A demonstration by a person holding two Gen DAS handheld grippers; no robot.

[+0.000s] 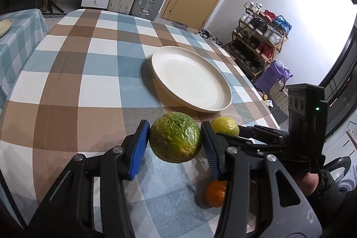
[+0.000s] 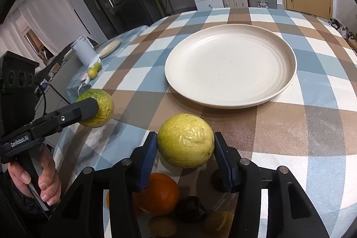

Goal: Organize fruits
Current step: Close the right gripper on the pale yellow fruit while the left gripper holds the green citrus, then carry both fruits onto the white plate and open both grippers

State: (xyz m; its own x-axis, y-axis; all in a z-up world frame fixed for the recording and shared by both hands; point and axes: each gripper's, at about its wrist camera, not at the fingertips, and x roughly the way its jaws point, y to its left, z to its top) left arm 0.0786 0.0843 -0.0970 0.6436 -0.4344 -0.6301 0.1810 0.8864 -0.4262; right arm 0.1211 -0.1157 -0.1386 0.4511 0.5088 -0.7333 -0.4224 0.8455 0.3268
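Left wrist view: looks down along its gripper [image 1: 175, 137] over the checked worktop [image 1: 73, 73] toward the door (close range). Right wrist view: same downward slant from the other side. Both share the plate [image 1: 191, 79] [image 2: 229, 66].

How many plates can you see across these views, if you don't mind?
2: a large white plate on the checked table, and a smaller plate on the side table behind.
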